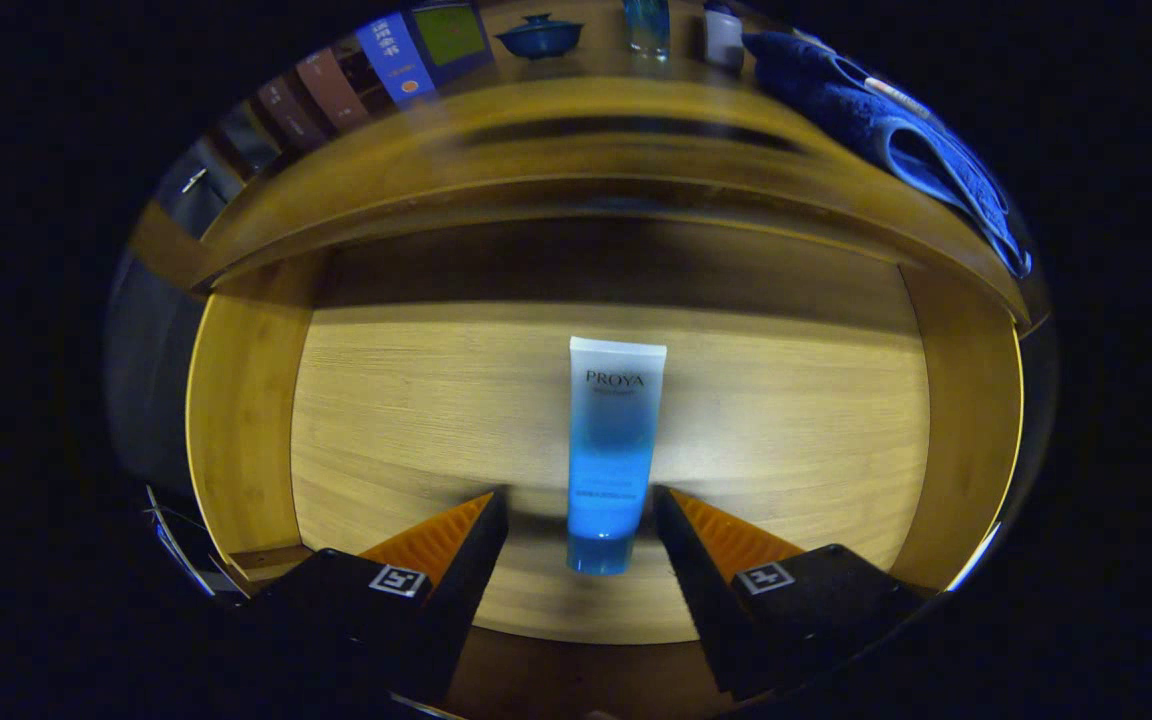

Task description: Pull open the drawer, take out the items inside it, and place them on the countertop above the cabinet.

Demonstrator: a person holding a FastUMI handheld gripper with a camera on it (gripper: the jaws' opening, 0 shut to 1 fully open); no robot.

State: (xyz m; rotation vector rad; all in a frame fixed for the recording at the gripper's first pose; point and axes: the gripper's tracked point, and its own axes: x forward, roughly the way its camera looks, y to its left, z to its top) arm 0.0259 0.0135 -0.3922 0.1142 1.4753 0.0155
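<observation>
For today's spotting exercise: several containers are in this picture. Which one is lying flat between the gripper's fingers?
The blue-and-white tube in the open drawer, between the open gripper's fingers. The glass bottle and white bottle stand upright on the countertop beyond.

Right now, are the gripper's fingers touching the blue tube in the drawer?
Apart. The gripper view shows the gripper open, the tube lying between its fingers with drawer floor visible on either side.

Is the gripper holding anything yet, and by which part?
Nothing held: the gripper is open, fingers flanking the cap end of the blue plastic tube in the wooden drawer.
</observation>
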